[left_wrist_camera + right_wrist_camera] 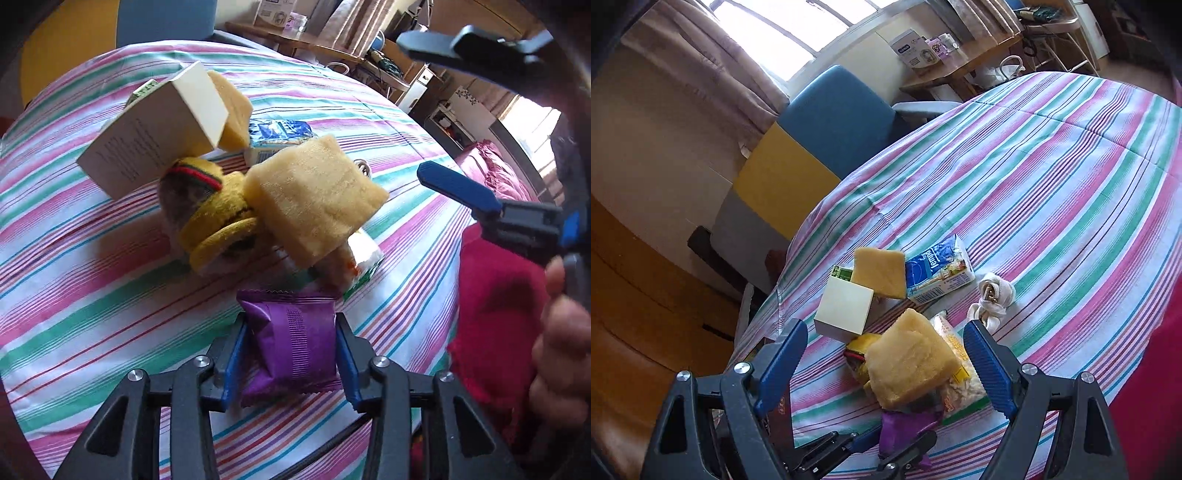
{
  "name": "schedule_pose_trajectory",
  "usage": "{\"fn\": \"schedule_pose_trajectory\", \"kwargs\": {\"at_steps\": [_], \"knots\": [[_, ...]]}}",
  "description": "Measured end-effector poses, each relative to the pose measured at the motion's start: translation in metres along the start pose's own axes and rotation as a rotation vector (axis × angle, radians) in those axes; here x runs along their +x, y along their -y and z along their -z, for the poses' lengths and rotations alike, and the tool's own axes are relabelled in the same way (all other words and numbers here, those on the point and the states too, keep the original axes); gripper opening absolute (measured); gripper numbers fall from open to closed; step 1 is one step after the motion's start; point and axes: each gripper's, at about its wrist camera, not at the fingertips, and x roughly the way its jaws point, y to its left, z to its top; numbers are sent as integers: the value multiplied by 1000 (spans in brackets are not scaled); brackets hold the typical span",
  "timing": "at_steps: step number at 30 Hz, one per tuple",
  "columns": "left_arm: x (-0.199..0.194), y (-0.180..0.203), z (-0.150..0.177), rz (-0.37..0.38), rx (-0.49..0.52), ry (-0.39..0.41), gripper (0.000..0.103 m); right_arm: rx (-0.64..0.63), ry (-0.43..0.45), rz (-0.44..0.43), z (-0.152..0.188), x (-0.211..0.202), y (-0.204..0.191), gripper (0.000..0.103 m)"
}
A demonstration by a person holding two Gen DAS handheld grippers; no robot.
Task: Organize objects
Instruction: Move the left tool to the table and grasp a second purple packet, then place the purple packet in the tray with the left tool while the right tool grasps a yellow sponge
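Gripping purple packet (pixel 291 347) in left gripper (pixel 290 354), jaws clamped on it; right gripper (pixel 886 354) jaws apart over pile; next lift packet clear of sponge (pixel 314 206)

Green carton (pixel 364 271) mostly hidden under sponge (pixel 317 206); label text unreadable, blurry

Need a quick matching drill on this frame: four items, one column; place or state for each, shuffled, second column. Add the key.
Items
1. purple packet
2. white box
3. blue tissue pack
4. right gripper

Places or states
A. open, above the pile
B. between the left gripper's fingers
C. leaning on a sponge
D. flat on the cloth, beside the white strap

Pairs: 1-B, 2-C, 3-D, 4-A
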Motion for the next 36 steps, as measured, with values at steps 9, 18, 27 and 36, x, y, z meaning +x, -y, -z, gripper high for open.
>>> {"fn": "schedule_pose_trajectory", "kwargs": {"at_steps": [9, 18, 27, 36], "knots": [[-32, -49, 35, -58, -52, 79, 43, 0, -134, 105, 1, 25, 1, 87], [-49, -64, 60, -122, -48, 121, 43, -27, -202, 213, 8, 51, -11, 87], [-56, -57, 70, -109, -39, 136, 39, -150, -225, 287, 14, 81, -27, 66], [-74, -51, 75, -65, -28, 179, 34, -307, -187, 326, 21, 80, -48, 60]]}}
